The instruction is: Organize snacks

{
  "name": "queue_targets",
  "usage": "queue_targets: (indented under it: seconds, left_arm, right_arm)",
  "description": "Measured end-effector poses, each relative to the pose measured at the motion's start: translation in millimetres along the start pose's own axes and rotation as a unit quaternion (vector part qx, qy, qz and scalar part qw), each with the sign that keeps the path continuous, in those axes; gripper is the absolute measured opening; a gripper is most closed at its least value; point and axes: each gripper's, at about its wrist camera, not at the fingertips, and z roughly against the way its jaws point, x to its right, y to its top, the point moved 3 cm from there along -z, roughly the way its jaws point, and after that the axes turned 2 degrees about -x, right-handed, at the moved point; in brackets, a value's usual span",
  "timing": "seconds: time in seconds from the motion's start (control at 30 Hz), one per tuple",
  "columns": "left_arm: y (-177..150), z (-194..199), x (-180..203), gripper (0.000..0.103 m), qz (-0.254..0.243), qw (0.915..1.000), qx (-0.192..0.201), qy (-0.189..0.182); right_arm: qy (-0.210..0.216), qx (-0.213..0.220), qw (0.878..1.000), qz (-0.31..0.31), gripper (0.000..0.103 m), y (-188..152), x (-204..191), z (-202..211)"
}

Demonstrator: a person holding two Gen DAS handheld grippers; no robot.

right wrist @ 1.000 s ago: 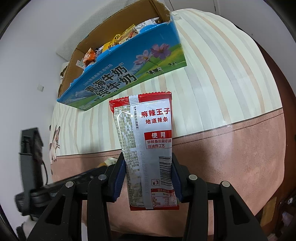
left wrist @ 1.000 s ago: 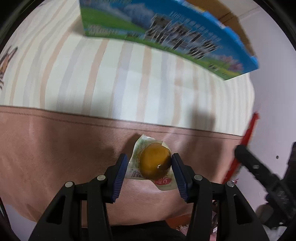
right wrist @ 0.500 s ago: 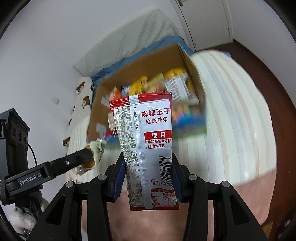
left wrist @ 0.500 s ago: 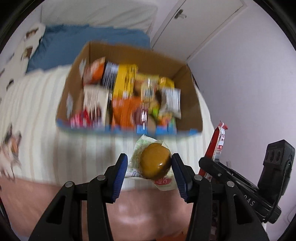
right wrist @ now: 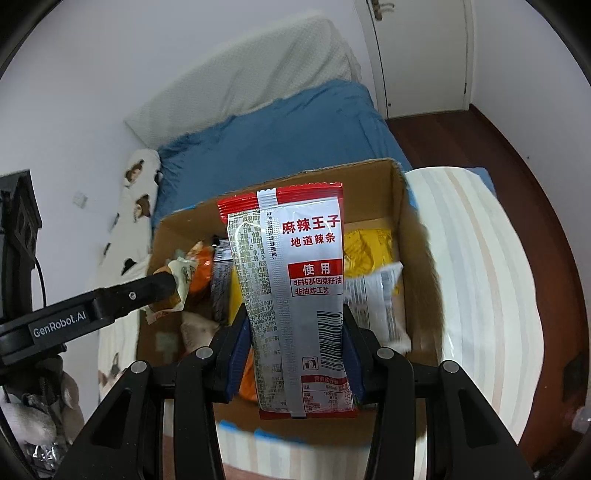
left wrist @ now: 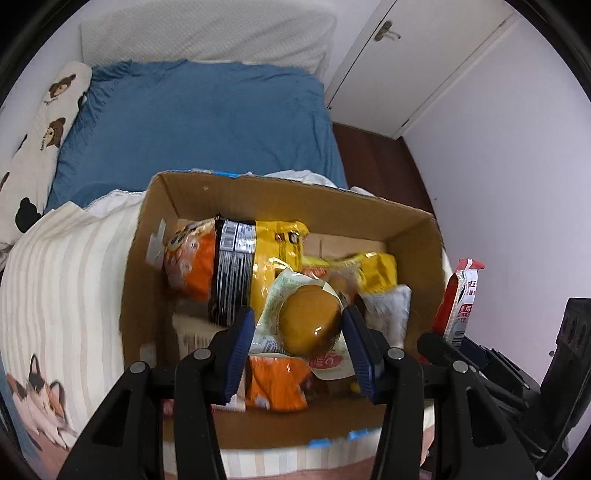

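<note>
My left gripper (left wrist: 301,338) is shut on a wrapped round brown cake (left wrist: 308,323) and holds it above the open cardboard box (left wrist: 295,203), which holds several snack packs. My right gripper (right wrist: 295,347) is shut on a red and silver spicy strip packet (right wrist: 295,295), upright over the box (right wrist: 417,258). The packet also shows at the right of the left wrist view (left wrist: 461,299). The left gripper with the cake shows at the left of the right wrist view (right wrist: 173,282).
The box stands on a striped blanket (left wrist: 62,280) on a bed with a blue sheet (left wrist: 199,125) and a white pillow (left wrist: 207,33). A bear-print cushion (left wrist: 37,136) lies at the left. White wall (left wrist: 509,166) and door are at the right.
Both grippers have risen and moved forward over the box, so its inside with the snacks is now seen from above. Both keep their hold on the cake and the packet.
</note>
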Motion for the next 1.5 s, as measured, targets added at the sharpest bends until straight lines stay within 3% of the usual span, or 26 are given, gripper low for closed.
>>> queue_targets:
  seconds: [0.23,0.27,0.33,0.4,0.43,0.5,0.63,1.23,1.5]
  left_arm:
    - [24,-58,-18,0.050,0.002,0.9981,-0.057,0.025]
    - [23,-71,-23,0.050,0.006,0.9965,-0.078,0.030]
    - [21,-84,-30,0.050,0.013,0.9946,-0.098,0.030]
    - [19,-88,-32,0.050,0.007,0.9945,-0.098,0.036]
    - [17,-89,-33,0.054,-0.001,0.9946,-0.095,0.043]
    - [15,-87,-33,0.084,-0.009,0.9946,-0.090,0.051]
    - [12,-81,-37,0.092,-0.019,0.9941,-0.081,0.071]
    - [-17,-46,-35,0.092,-0.026,0.9936,-0.048,0.099]
    - [-36,0,-26,0.092,-0.034,0.9928,0.011,0.115]
  right_arm:
    - [-0.019,-0.074,0.997,0.003,0.049,23,2,-66]
    - [-0.028,-0.086,0.996,-0.003,0.053,25,4,-75]
    - [-0.039,-0.094,0.995,-0.005,0.084,28,9,-87]
    - [-0.050,-0.096,0.994,-0.004,0.091,29,12,-93]
    - [-0.050,-0.099,0.994,-0.005,0.092,30,14,-96]
    - [-0.056,-0.104,0.993,-0.009,0.097,30,17,-100]
    - [-0.064,-0.104,0.992,-0.006,0.097,32,18,-103]
    - [-0.084,-0.089,0.992,0.003,0.099,7,13,-69]
    - [-0.085,-0.054,0.995,0.024,0.099,-10,4,-31]
